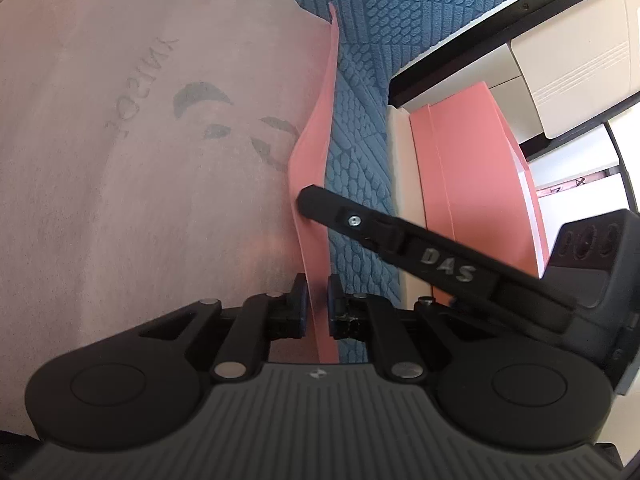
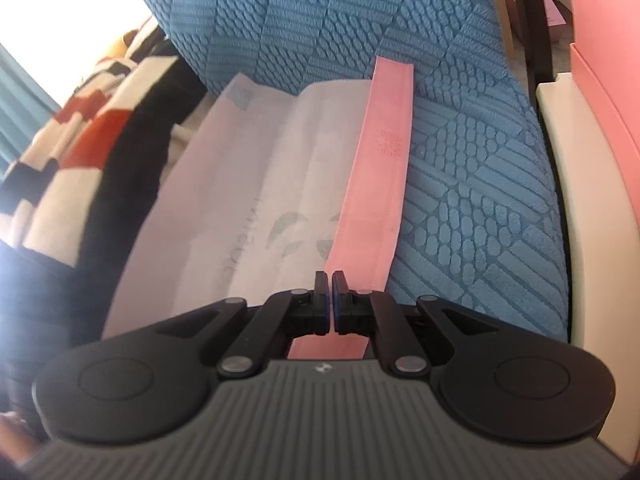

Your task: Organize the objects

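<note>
A pale pink fabric bag (image 1: 140,140) with a grey printed logo lies on a blue textured cushion (image 1: 360,152). Its salmon-pink strap (image 1: 320,128) runs along the bag's right side and stands on edge in the left wrist view. My left gripper (image 1: 317,296) is shut on this strap, one pad on each side. The right gripper (image 1: 306,200) comes in from the right, its tip on the same strap farther along. In the right wrist view the strap (image 2: 384,152) lies flat beside the bag (image 2: 248,168) and runs under the right gripper (image 2: 332,280), whose jaws are closed at its left edge.
Salmon-pink flat boxes (image 1: 472,160) stand to the right against cream furniture (image 2: 580,200). A blanket (image 2: 80,140) in red, white and black blocks lies to the left of the bag. The blue cushion (image 2: 472,184) rises behind and to the right of the bag.
</note>
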A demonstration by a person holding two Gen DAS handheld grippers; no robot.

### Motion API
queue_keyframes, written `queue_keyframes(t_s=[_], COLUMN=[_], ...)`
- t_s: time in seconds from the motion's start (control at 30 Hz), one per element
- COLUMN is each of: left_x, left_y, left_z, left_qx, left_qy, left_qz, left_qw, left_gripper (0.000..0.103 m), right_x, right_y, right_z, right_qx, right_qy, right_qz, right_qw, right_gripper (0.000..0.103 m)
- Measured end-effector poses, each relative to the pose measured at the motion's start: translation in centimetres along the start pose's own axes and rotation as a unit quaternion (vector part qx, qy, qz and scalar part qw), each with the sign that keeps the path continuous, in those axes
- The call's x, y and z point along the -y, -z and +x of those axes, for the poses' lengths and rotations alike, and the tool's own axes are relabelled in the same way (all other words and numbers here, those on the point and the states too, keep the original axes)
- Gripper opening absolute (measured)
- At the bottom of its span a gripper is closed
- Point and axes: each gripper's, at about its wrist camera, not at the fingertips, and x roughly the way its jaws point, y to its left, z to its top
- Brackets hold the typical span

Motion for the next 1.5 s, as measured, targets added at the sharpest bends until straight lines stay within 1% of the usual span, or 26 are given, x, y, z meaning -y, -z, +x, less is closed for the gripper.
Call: queue_keyframes(t_s=[0.13, 0.23, 0.33, 0.4, 0.5, 0.7, 0.9, 0.93, 1.0, 1.03, 1.07, 1.13, 1.23, 1.33, 1.43, 1.5], left_x=[0.2, 0.2, -0.1, 0.1, 0.4, 0.5, 0.4, 0.3, 0.2, 0.1, 0.1, 0.0, -0.1, 0.1, -0.1, -0.2], left_y=[0.2, 0.3, 0.0, -0.1, -0.1, 0.5, 0.7, 0.7, 0.8, 0.8, 0.9, 1.0, 1.0, 1.2, 1.3, 1.3], left_z=[-0.5, -1.8, -2.9, -3.4, -2.7, -0.3, 0.3, 0.3, 0.3, 0.3, 0.4, 0.3, 0.1, -0.2, -0.3, -0.4], left_qx=[0.009, 0.030, 0.049, 0.057, 0.046, 0.011, 0.003, 0.003, 0.004, 0.005, 0.006, 0.007, 0.009, 0.018, 0.017, 0.017], left_qy=[-0.012, -0.032, -0.017, -0.006, 0.004, -0.025, -0.037, -0.037, -0.038, -0.038, -0.038, -0.040, -0.044, -0.068, -0.063, -0.061], left_qz=[0.005, 0.015, 0.003, 0.003, 0.009, 0.028, 0.037, 0.037, 0.036, 0.036, 0.036, 0.037, 0.034, 0.046, 0.040, 0.037], left_qw=[0.9999, 0.9990, 0.9986, 0.9983, 0.9989, 0.9992, 0.9986, 0.9986, 0.9986, 0.9986, 0.9986, 0.9985, 0.9984, 0.9965, 0.9971, 0.9973], left_gripper=[0.010, 0.010, 0.010, 0.010, 0.010, 0.010, 0.010, 0.010, 0.010, 0.010, 0.010, 0.010, 0.010, 0.010, 0.010, 0.010], right_x=[0.1, 0.4, 0.9, 1.3, 1.8, 2.1, 2.0, 2.0, 2.3, 2.5, 2.7, 3.2, 3.5, 3.8, 3.8, 4.0], right_y=[0.2, 0.3, 0.3, 0.3, 0.3, 0.3, 0.0, 0.0, -0.2, -0.2, -0.3, -0.4, -0.5, -0.5, -0.7, -0.6], right_z=[0.9, 1.1, 1.2, 1.2, 1.1, 1.0, 0.5, 0.4, 0.1, -0.2, -0.4, -0.8, -0.7, 0.0, 0.3, 0.6], right_qx=[-0.012, -0.015, -0.017, -0.018, -0.020, -0.021, -0.010, -0.007, 0.005, 0.014, 0.023, 0.032, 0.031, 0.018, 0.017, 0.016], right_qy=[0.000, 0.000, -0.004, -0.008, -0.016, -0.022, -0.018, -0.015, -0.009, -0.009, -0.008, -0.007, -0.006, -0.001, -0.012, -0.013], right_qz=[0.001, 0.011, 0.026, 0.037, 0.057, 0.070, 0.074, 0.076, 0.084, 0.090, 0.096, 0.108, 0.117, 0.129, 0.131, 0.135], right_qw=[1.000, 1.000, 1.000, 0.999, 0.998, 0.997, 0.997, 0.997, 0.996, 0.996, 0.995, 0.994, 0.993, 0.991, 0.991, 0.991], right_gripper=[0.006, 0.006, 0.005, 0.004, 0.003, 0.003, 0.006, 0.009, 0.023, 0.036, 0.043, 0.043, 0.043, 0.042, 0.043, 0.040])
